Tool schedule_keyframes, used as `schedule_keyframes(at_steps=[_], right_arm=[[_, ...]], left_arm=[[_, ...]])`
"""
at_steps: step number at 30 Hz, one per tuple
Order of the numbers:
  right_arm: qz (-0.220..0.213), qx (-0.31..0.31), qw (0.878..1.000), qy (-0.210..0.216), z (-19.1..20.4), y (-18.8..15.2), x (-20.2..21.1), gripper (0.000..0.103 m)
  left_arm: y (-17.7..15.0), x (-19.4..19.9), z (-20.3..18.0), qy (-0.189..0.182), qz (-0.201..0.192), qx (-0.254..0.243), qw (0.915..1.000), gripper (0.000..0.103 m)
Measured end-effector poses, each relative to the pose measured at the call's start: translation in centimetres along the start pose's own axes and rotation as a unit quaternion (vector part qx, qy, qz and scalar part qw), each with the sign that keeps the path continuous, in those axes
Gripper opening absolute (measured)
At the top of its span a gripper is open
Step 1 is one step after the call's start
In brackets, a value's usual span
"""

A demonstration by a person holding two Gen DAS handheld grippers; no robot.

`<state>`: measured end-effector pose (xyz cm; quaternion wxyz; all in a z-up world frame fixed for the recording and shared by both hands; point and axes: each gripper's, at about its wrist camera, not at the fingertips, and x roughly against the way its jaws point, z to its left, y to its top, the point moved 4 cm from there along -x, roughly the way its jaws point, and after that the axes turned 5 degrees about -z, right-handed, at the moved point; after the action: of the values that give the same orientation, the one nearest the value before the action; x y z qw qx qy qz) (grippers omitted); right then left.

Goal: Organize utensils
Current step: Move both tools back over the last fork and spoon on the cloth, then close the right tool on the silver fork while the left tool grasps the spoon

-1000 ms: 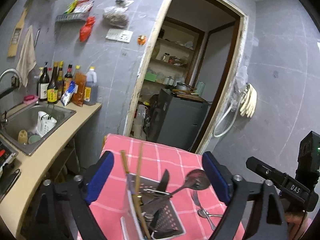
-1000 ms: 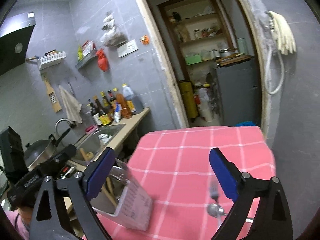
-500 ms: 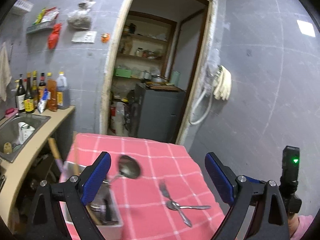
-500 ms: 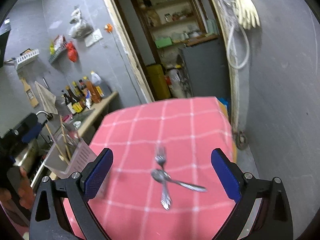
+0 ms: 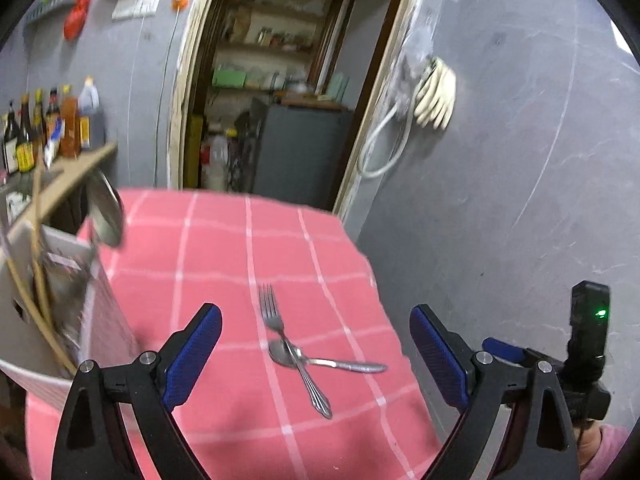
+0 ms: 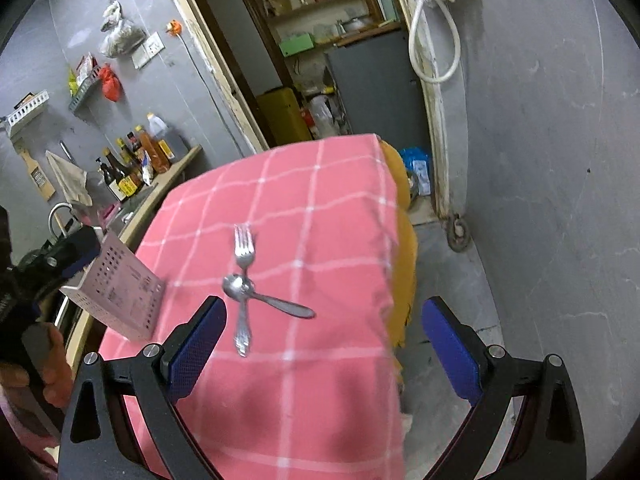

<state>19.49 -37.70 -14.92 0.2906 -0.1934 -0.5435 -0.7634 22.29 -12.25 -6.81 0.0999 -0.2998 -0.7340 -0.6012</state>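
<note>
A steel fork (image 5: 294, 350) (image 6: 242, 292) and a steel spoon (image 5: 328, 362) (image 6: 268, 295) lie crossed on the pink checked tablecloth (image 5: 224, 264) (image 6: 304, 216). At the table's left edge stands a white perforated utensil holder (image 5: 52, 304) (image 6: 116, 292), with chopsticks and a ladle (image 5: 106, 210) sticking out of it. My left gripper (image 5: 316, 354) hangs open above the crossed pair, nothing between its blue pads. My right gripper (image 6: 324, 350) is open too, just short of the fork's handle end and a little to its right.
The table's right edge drops to a grey floor (image 6: 460, 280) beside a grey wall. A counter with sauce bottles (image 6: 136, 160) and a sink runs along the left. A doorway with a dark cabinet (image 5: 296, 148) lies behind the table. A person's hand (image 6: 48, 364) holds the left gripper.
Both grippers have swung from the utensil holder toward the fork and spoon, which now sit in the middle of each view. The holder has slid to the left edge of both views.
</note>
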Motion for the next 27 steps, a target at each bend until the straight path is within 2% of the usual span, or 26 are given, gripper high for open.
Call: schedule_keyframes(at_steps=[8, 10, 12, 17, 24, 27], right_arm=[[0.035, 0.010, 0.999, 0.029, -1.3, 0.4, -4.0, 0.096], [0.045, 0.015, 0.998, 0.043, -1.3, 0.7, -5.3, 0.093], [0.056, 0.021, 0.996, 0.066, -0.8, 1.2, -7.1, 0.084], [0.086, 0.060, 0.987, 0.123, 1.5, 2.3, -11.5, 0.069], [0.123, 0.111, 0.969, 0.184, 5.4, 3.1, -16.7, 0.045], [0.138, 0.131, 0.960, 0.206, 7.2, 3.3, -18.6, 0.040]], left_arm=[[-3.3, -4.9, 1.5, 0.027, 0.062, 0.059, 0.9959, 0.092], [-4.1, -6.0, 2.1, 0.028, 0.077, 0.075, 0.9938, 0.084], [-4.7, -7.1, 2.4, 0.026, 0.090, 0.087, 0.9918, 0.071], [-5.5, -9.6, 4.0, 0.028, 0.111, 0.122, 0.9859, 0.051], [-6.6, -11.4, 5.6, 0.028, 0.135, 0.166, 0.9765, 0.028], [-6.9, -12.0, 5.7, 0.019, 0.144, 0.181, 0.9727, 0.023]])
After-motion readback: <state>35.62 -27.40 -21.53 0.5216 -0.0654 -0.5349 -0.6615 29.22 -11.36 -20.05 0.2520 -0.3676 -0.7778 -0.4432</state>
